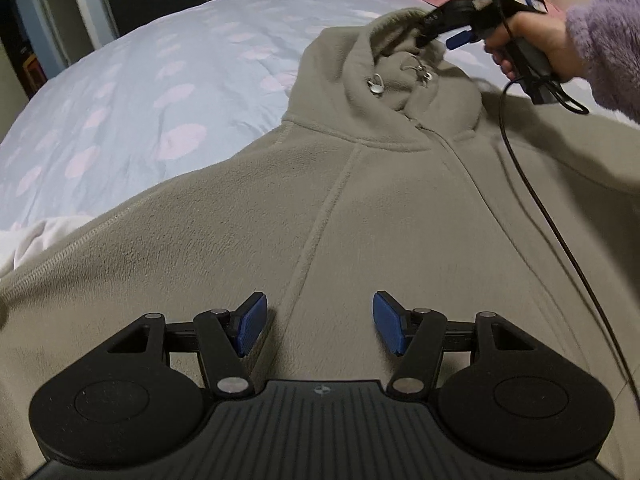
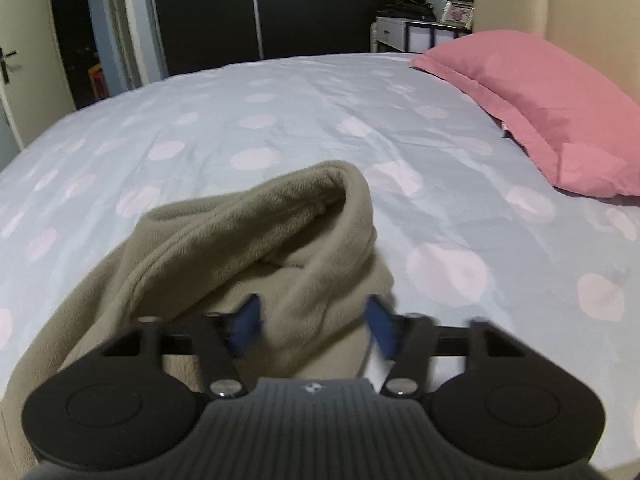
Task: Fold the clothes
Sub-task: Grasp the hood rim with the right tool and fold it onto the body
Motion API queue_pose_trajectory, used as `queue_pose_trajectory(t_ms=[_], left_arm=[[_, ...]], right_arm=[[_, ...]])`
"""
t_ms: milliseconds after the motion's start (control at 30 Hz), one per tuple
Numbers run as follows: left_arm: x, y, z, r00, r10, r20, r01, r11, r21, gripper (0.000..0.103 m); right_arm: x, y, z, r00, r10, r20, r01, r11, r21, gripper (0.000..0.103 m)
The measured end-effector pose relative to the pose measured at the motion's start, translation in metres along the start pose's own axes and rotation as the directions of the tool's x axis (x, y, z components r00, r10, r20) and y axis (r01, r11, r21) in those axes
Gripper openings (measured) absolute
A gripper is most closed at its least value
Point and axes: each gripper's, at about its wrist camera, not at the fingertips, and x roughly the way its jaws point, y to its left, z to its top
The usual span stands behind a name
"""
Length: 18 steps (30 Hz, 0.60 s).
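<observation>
While over the hoodie (image 1: 360,216) body, left claw (image 1: 318,326) hovers partway open, blue pads (image 1: 251,324) clear of fabric, nothing between them. Just ahead of it: raglan seam and zipper line, then collar with drawcord toggles (image 1: 376,85). Left of it: white cloth (image 1: 36,236) poking out beside the sleeve. Hoodie spread front-up on bed (image 1: 140,80), grey sheet with pale pink dots, hood at the far end.

Further ahead and right of left claw: right claw (image 2: 314,326) at the hood (image 2: 280,224), gripped by a hand (image 1: 532,46) in a fuzzy lilac sleeve (image 1: 604,48), black cable (image 1: 560,232) trailing back across the hoodie. Right wrist view: jaws at a middling gap, hood rim fold between the pads (image 2: 380,326), pads motion-blurred, contact with fleece cannot be told. Hood bunched and raised just ahead of right claw. Ahead-right of it: pink pillow (image 2: 540,100) against cream headboard (image 2: 580,12). Beyond the bed: nightstand (image 2: 416,34) with photo frame (image 2: 458,12).
</observation>
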Motion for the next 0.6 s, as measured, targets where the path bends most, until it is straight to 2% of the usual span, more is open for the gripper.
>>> queue_pose_trajectory(t_ms=[33,167,367,500,600], left_arm=[[0.000,0.000,0.002,1.000,0.001,0.002,-0.001,1.000,-0.007,0.057],[-0.005,0.000,0.009,1.000,0.012,0.022,-0.012,1.000,-0.007,0.057],[-0.016,-0.001,0.021,0.997,0.036,0.064,-0.035,0.999,-0.017,0.057],[-0.027,-0.005,0.023,0.994,0.050,0.095,-0.051,0.999,0.005,0.057],[-0.035,-0.010,0.022,0.992,0.060,0.115,-0.066,0.997,0.045,0.057]], right_arm=[[-0.001,-0.001,0.002,1.000,0.020,-0.014,-0.020,1.000,-0.004,0.017],[-0.036,0.001,0.005,0.995,0.092,0.034,-0.088,0.991,-0.102,0.012],[-0.135,0.001,-0.009,0.967,0.236,0.099,-0.197,0.933,-0.302,0.012],[-0.210,0.003,-0.042,0.924,0.373,0.086,-0.298,0.843,-0.449,0.011],[-0.238,0.012,-0.092,0.907,0.420,-0.015,-0.346,0.726,-0.595,0.011]])
